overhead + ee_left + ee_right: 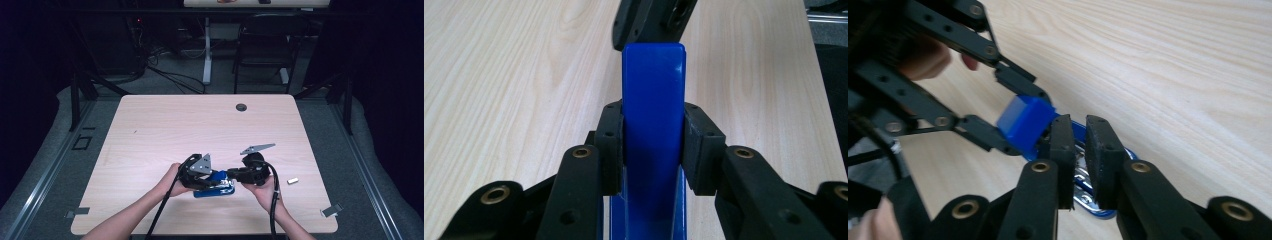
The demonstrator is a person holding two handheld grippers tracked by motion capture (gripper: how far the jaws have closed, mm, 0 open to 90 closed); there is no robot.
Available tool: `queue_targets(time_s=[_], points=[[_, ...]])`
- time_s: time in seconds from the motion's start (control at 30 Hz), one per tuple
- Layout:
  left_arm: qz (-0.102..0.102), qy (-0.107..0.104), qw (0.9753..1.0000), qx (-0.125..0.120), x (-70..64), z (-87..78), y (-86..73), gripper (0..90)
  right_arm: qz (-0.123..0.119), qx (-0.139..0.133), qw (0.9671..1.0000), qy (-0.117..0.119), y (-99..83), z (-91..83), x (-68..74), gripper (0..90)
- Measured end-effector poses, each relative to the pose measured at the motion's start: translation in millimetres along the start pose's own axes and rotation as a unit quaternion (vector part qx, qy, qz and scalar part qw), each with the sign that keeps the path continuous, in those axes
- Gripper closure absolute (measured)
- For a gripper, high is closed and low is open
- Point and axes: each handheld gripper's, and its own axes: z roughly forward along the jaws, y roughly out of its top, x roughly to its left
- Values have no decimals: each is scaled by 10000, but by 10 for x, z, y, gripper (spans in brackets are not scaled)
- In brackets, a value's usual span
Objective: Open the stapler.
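A blue tool [216, 186] with a silver metal part [1083, 197] is held just above the table's front edge, between both hands. My left gripper [212, 179] is shut on its blue block-shaped top [653, 100], one pad pressed on each side. My right gripper [232, 175] comes in from the right. Its pads [1103, 150] stand a narrow slit apart, closed on the thin silver part by the blue loop [1078, 132]. In the right gripper view, the left gripper's fingers [1020, 85] clamp the blue block [1025, 120].
A small silver piece [292, 181] lies on the table to the right of my hands. A round cable hole [241, 107] sits near the table's far edge. A black chair [265, 45] stands beyond the table [165, 130].
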Motion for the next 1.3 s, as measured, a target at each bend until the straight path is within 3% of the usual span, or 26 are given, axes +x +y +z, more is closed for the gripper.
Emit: queue_targets(time_s=[0.07, 0.33, 0.53, 0.7, 0.8, 0.93, 1.03, 1.17, 1.3], points=[[7, -2, 10000, 45, 2, 10, 11, 659, 40, 47, 10000, 35, -6, 7, 1, 900], [-18, -28, 10000, 64, 12, 11, 14, 659, 109, 339, 9994, 4, -40, 84, -12, 900], [-89, -2, 9998, 159, 19, 15, 50, 650, 78, 319, 9995, 14, -37, 86, -14, 900], [-191, 39, 9998, -34, -12, -3, 191, 583, -24, 229, 9997, 13, -21, 86, 25, 900], [-91, 169, 9998, 47, -53, -15, 248, 613, -78, 249, 9997, 14, -21, 79, 29, 900], [-78, 172, 9998, 37, -41, -23, 237, 652, -83, 245, 9997, 27, -18, 70, 24, 900], [-22, 182, 9998, -3, -51, -21, 233, 654, -83, 330, 9994, -84, -25, 87, -4, 900], [-20, 161, 9999, -30, -48, -31, 224, 654, -116, 478, 9980, -402, -75, 189, -81, 900], [-3, 159, 9999, -30, -49, -43, 222, 654, -278, 587, 9969, -442, -113, 282, -62, 900]])
